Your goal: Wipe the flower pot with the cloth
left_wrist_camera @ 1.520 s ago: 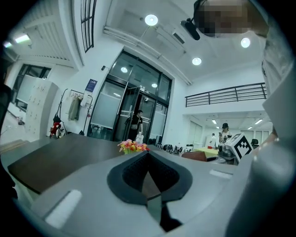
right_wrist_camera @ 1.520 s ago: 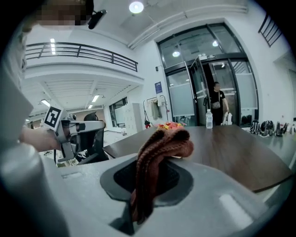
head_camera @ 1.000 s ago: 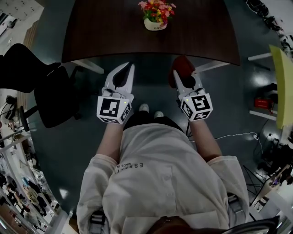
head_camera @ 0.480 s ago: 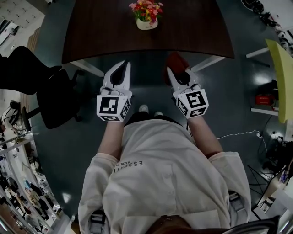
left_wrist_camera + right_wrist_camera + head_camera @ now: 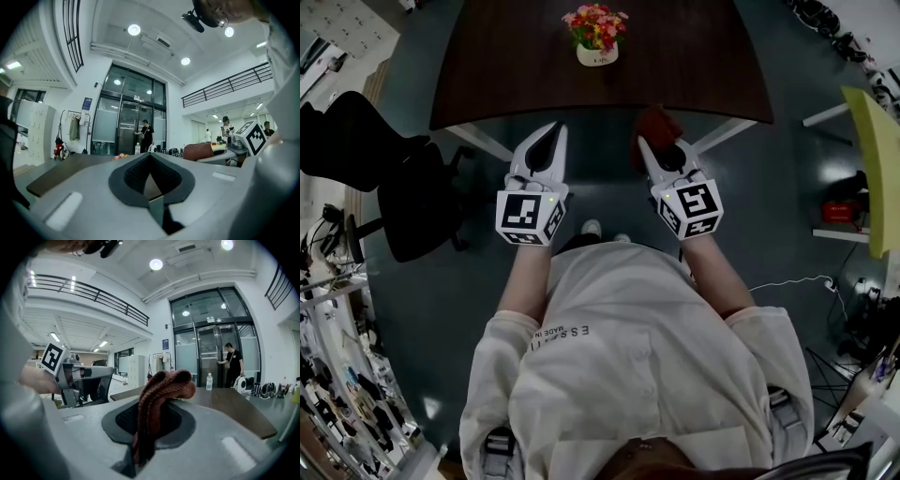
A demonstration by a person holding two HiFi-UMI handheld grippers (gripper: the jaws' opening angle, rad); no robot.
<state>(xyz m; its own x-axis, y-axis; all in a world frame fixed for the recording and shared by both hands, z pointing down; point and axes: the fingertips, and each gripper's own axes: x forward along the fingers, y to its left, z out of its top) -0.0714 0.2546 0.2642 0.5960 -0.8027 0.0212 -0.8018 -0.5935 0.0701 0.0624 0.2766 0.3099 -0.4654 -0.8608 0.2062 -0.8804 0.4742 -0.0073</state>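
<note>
A small white flower pot [image 5: 596, 53] with red, pink and yellow flowers stands at the far middle of the dark brown table [image 5: 487, 66]. Both grippers hang in front of the table's near edge, apart from the pot. My left gripper [image 5: 555, 128] is shut with nothing in it; in the left gripper view its jaws [image 5: 150, 157] meet in a closed point, with the flowers [image 5: 121, 156] small beyond them. My right gripper [image 5: 642, 142] is shut on a rust-red knitted cloth [image 5: 655, 126]. In the right gripper view the cloth [image 5: 161, 392] bulges up out of the jaws.
A black office chair [image 5: 394, 178] stands left of the person. White table legs [image 5: 483, 141] angle out under the near edge. A yellow-green panel [image 5: 877, 159] stands at the right. A person [image 5: 230, 364] stands far off by glass doors, past a water bottle [image 5: 209, 380].
Both grippers have risen a little and moved toward the table edge. The cloth stays clamped in the right gripper; the left stays shut and empty.
</note>
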